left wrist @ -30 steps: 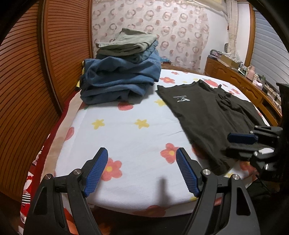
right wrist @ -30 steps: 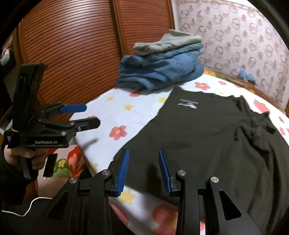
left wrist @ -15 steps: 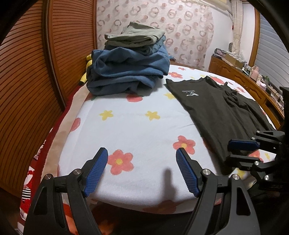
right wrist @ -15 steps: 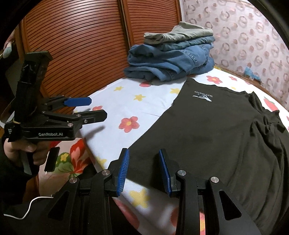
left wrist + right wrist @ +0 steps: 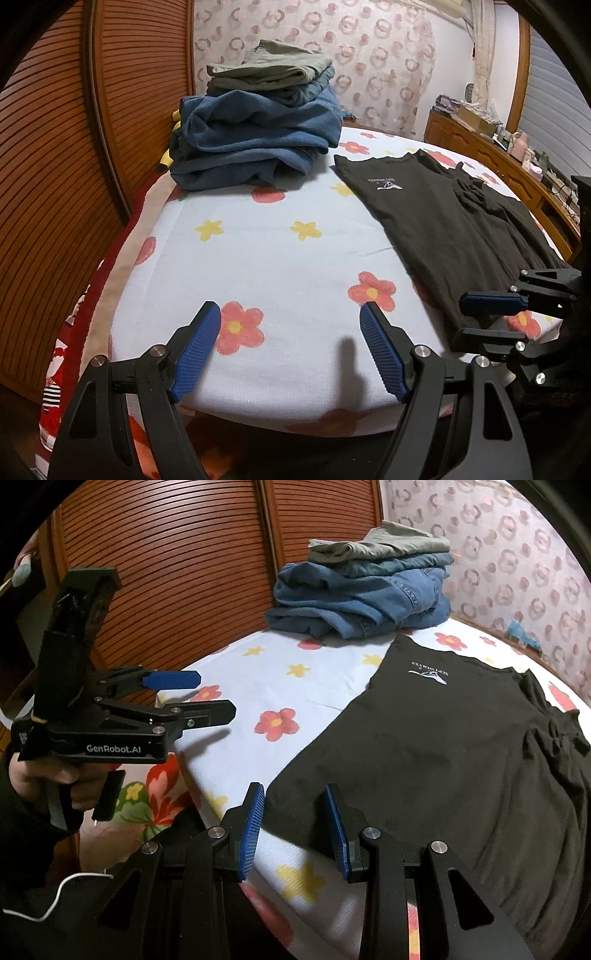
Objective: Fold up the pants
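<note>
Black pants (image 5: pixel 454 218) with a small white logo lie spread flat on the flowered bed sheet (image 5: pixel 280 258), on its right side; they also show in the right wrist view (image 5: pixel 450 760). My left gripper (image 5: pixel 290 350) is open and empty over the bed's near edge, left of the pants; it shows in the right wrist view (image 5: pixel 207 694). My right gripper (image 5: pixel 295 830) is open and empty, its jaws on either side of the pants' near corner, not touching it; it shows in the left wrist view (image 5: pixel 487 317).
A stack of folded blue jeans and olive pants (image 5: pixel 258 125) sits at the far left of the bed, also in the right wrist view (image 5: pixel 365 587). Wooden slatted doors (image 5: pixel 166 572) stand on the left. A cluttered wooden dresser (image 5: pixel 491 144) runs along the right.
Both grippers have pulled back and lowered toward the bed's near edge. The right gripper's jaws have stayed open at the pants' near corner. Nothing was gripped.
</note>
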Action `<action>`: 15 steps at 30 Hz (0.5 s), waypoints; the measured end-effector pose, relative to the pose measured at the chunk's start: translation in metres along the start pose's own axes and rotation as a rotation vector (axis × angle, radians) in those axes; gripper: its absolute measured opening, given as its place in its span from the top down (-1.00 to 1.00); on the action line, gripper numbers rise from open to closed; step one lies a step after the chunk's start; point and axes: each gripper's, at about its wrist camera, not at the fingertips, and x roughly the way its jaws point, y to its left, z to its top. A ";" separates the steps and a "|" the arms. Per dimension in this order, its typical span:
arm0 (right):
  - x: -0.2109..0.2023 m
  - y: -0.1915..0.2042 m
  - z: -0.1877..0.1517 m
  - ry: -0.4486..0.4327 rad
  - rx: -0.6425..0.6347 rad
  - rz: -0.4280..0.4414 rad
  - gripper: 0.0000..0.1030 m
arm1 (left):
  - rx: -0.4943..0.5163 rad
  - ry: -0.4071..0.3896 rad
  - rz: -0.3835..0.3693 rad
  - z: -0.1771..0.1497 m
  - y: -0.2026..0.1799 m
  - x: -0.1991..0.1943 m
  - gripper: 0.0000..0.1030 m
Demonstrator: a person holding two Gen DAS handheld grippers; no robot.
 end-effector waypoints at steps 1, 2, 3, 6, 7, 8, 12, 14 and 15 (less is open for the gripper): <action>0.000 0.000 0.000 -0.001 -0.009 0.007 0.72 | 0.001 0.000 -0.001 0.000 -0.001 0.000 -0.52; -0.001 -0.001 0.000 -0.003 -0.013 0.016 0.82 | 0.002 -0.001 -0.003 0.001 -0.001 0.000 -0.52; -0.003 -0.003 0.000 -0.008 -0.010 0.022 0.88 | 0.003 -0.002 -0.006 0.001 -0.003 0.000 -0.52; -0.014 -0.015 -0.001 -0.043 0.015 0.002 0.92 | 0.018 -0.008 -0.013 0.005 -0.009 0.000 -0.52; -0.020 -0.020 -0.001 -0.058 0.032 -0.007 0.92 | 0.022 -0.011 -0.017 0.007 -0.011 0.001 -0.52; -0.025 -0.026 -0.001 -0.071 0.048 -0.016 0.92 | 0.026 -0.013 -0.022 0.009 -0.014 0.001 -0.52; -0.047 -0.044 -0.005 -0.119 0.088 -0.072 0.92 | 0.052 -0.022 -0.048 0.016 -0.029 0.004 -0.52; -0.059 -0.053 -0.008 -0.139 0.107 -0.099 0.92 | 0.065 -0.023 -0.065 0.020 -0.037 0.005 -0.52; -0.066 -0.058 -0.010 -0.149 0.116 -0.117 0.92 | 0.074 -0.023 -0.076 0.022 -0.042 0.006 -0.52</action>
